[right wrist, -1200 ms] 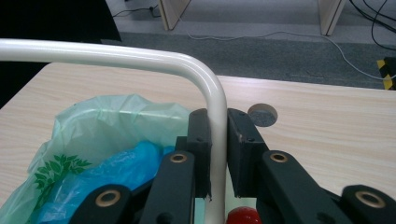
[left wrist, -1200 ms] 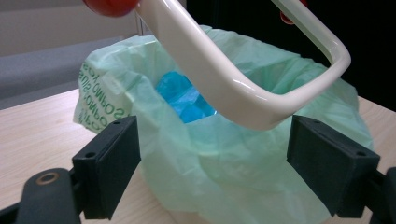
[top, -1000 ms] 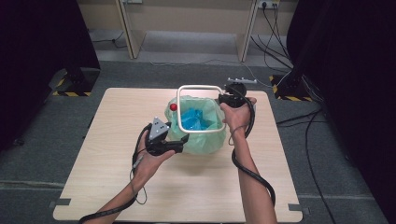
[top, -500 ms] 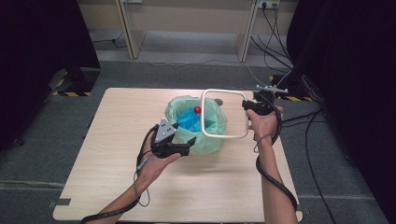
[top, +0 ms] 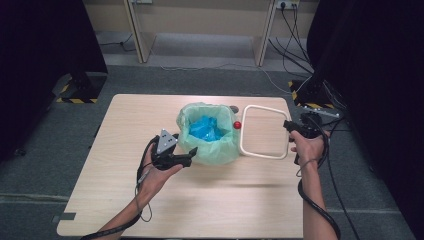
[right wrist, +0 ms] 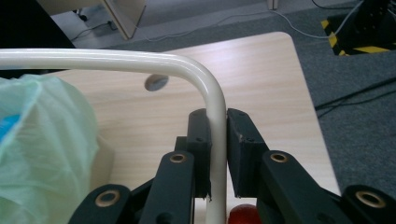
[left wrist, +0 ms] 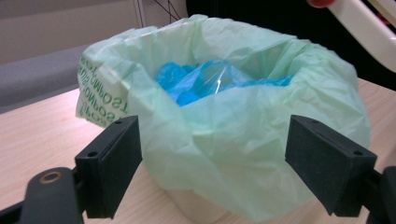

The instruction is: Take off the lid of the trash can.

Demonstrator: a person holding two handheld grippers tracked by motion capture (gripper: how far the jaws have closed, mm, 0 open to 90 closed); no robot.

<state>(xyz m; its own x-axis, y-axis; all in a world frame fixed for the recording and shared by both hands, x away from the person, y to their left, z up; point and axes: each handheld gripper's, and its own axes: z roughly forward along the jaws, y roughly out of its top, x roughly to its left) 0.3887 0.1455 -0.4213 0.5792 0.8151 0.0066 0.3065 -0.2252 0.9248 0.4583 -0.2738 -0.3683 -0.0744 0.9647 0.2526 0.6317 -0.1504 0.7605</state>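
Observation:
A small white bin lined with a pale green bag (top: 207, 135) stands mid-table, with crumpled blue plastic (top: 204, 127) inside. My left gripper (top: 189, 156) hovers at the bin's near left side. Its jaws are open, one on each side of the bag's bulging front (left wrist: 233, 140), and do not press it. My right gripper (top: 289, 126) is shut on the right bar of a cream rectangular frame (top: 262, 132), which it holds in the air to the right of the bin. The bar (right wrist: 215, 107) runs up between the closed pads. A red knob (top: 237, 125) sits on the frame's left side.
The light wooden table (top: 200, 210) has a small round hole (right wrist: 156, 82) behind the bin. Cables trail from both grippers over the table's near edge. Dark curtains, grey carpet and striped stand feet surround the table.
The right gripper has carried the cream frame off the top of the bin, to the right and slightly down. The left gripper has stayed by the bin's front.

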